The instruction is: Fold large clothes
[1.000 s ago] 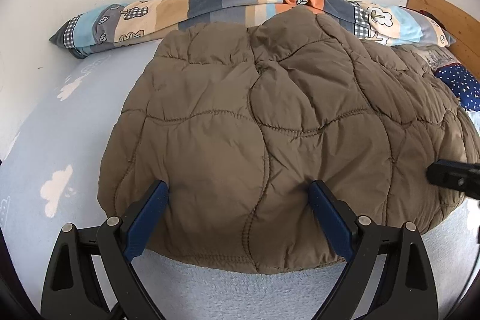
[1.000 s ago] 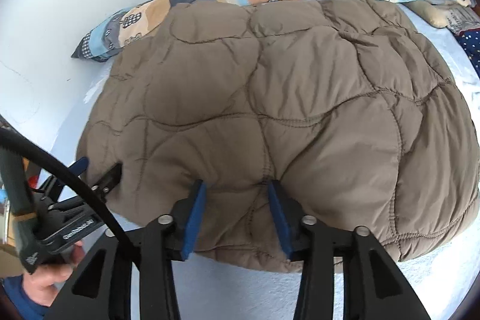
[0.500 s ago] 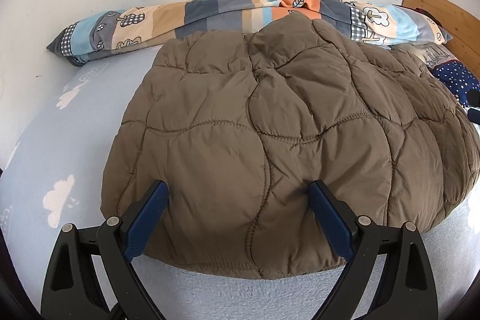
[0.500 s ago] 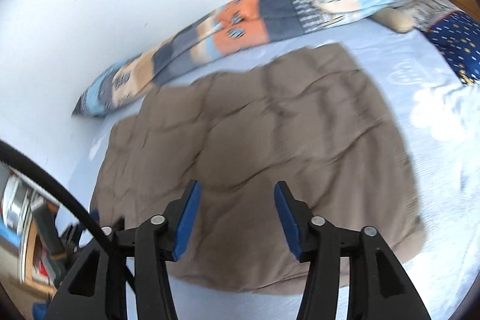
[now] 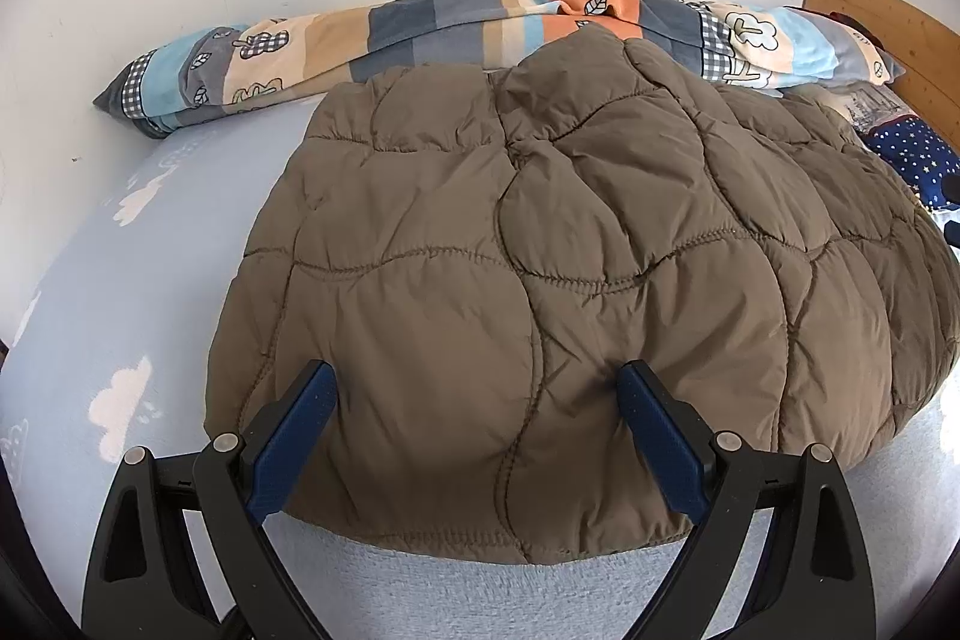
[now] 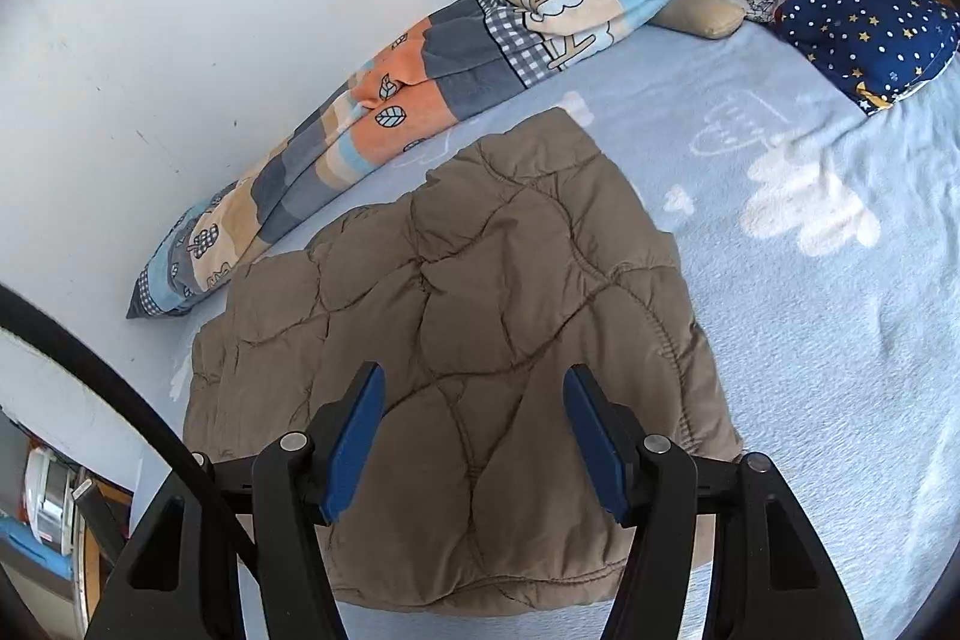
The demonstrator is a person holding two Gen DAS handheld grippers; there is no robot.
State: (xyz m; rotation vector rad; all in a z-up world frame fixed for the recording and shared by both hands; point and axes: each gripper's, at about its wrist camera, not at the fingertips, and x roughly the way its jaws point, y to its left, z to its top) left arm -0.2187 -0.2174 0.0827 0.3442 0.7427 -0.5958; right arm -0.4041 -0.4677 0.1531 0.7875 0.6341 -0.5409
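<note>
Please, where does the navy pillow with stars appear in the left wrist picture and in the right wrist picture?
Left wrist view: the navy star pillow is at the far right edge, behind the brown quilted jacket.
Right wrist view: the pillow is at upper right, far from the jacket.
Shared landmark: the patchwork blanket roll along the wall.
</note>
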